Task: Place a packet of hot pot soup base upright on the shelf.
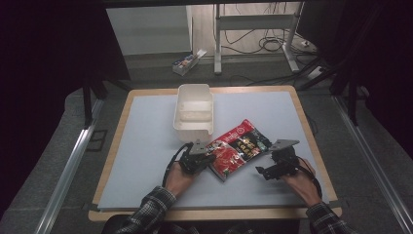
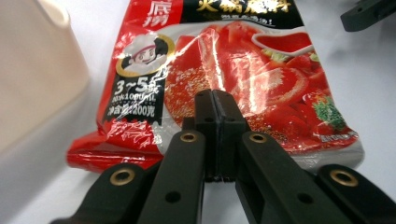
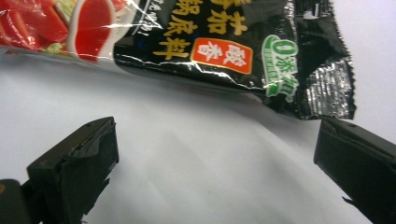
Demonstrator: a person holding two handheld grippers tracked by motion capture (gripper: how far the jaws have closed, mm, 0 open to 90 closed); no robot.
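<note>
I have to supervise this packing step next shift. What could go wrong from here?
The left gripper is shut at the edge of the sauce packet; a thin pinch on glossy film may slip. The right gripper is open and clear, so the far end could sag. The white bin looks narrower than the packet.

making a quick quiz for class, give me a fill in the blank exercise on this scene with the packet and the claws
1. The left claw has its jaws ____ at the edge of the packet.
2. The right claw has its jaws wide ____, with nothing between them.
3. The tub beyond the packet is ____ in colour.
4. The packet lies on the ____, not in the tub.

Missing words: shut; open; white; table
</note>
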